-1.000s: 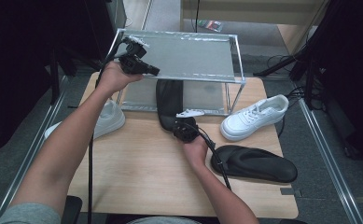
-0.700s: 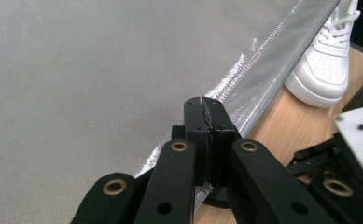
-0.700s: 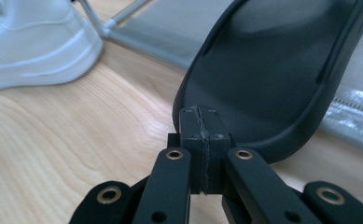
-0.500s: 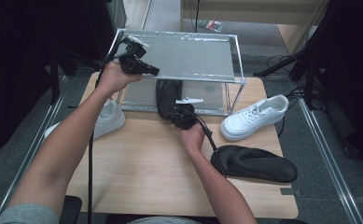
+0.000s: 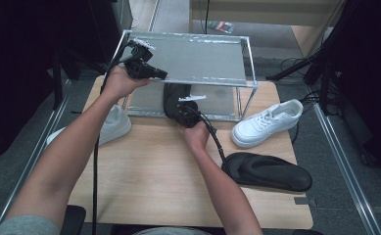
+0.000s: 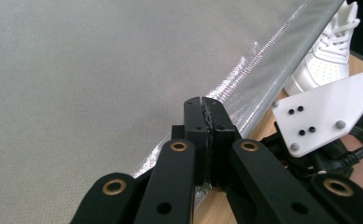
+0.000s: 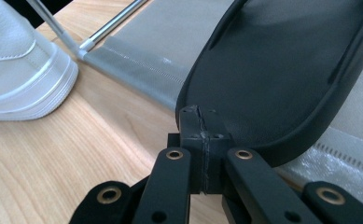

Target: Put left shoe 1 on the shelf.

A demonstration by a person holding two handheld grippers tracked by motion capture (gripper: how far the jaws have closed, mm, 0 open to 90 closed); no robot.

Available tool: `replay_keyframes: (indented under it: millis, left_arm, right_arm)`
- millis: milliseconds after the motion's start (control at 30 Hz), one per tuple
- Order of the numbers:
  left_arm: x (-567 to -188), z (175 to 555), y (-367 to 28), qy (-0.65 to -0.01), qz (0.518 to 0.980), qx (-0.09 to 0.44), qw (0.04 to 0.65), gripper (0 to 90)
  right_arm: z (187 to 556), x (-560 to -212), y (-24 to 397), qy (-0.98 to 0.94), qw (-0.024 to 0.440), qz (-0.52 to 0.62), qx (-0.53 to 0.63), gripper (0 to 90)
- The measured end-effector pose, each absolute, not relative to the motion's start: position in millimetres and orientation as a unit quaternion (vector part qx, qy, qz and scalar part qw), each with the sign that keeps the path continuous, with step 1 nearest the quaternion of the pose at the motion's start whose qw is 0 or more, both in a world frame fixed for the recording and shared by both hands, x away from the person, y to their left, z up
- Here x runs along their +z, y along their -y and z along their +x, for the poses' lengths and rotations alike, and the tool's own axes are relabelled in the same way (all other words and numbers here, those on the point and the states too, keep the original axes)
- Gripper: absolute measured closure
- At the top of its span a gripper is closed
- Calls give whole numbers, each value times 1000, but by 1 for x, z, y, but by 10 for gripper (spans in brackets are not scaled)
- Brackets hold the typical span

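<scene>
The right gripper (image 5: 184,111) is resting against the near end of a black slipper (image 7: 282,79), its jaws pressed fully together with nothing visible between them; in the right gripper view the slipper's rounded rim is sitting just past the jaw tips, but whether it is touching them cannot be told. The slipper is lying on the lower grey fabric tier of a shoe rack (image 5: 247,63), sole down, its long axis running straight away from the jaws toward the far side of the table (image 5: 144,181), the near end poking out over the tier's front edge.

The left gripper (image 5: 154,74) is hanging over the near left corner of the rack's upper tier, jaws likewise fully closed and holding nothing, their tips lying just above the silvery front hem of the fabric (whether they are touching it cannot be told).

To the left of the right jaws, just outside the rack's metal leg, a white sneaker (image 5: 110,126) is sitting on the table. Well to their right another white sneaker (image 5: 269,122) is pointing away to the right, and nearer the person a second black slipper (image 5: 269,171) is lying crosswise, well apart from the jaws. The upper tier is overhanging the slipper ahead.
</scene>
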State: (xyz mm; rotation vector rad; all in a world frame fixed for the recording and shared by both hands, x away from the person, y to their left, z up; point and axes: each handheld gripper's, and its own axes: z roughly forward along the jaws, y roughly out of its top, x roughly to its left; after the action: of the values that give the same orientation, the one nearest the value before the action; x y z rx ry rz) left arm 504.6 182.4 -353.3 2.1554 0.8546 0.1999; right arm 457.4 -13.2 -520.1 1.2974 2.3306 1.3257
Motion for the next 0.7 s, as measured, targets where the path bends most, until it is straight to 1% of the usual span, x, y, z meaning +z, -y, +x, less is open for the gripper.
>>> replay_keyframes:
  millis: [133,167,267,367,567,700]
  left_arm:
    - [-353,506,-184,-342,848,72,399,900]
    - [-353,506,-183,-342,847,73,399,900]
    - [-352,506,-184,-348,846,69,399,900]
    - [-348,505,-184,-364,843,62,391,828]
    - [-338,494,-187,-367,845,71,381,711]
    - [-329,483,-189,-359,846,67,388,647]
  right_arm:
    - [455,-516,14,-780,72,434,444,900]
    - [453,-513,17,-777,61,435,451,900]
    - [447,-505,22,-783,63,420,454,900]
    - [437,-497,26,-798,67,394,451,860]
    - [417,-485,39,-809,52,362,460,856]
    - [405,-476,49,-808,42,351,471,804]
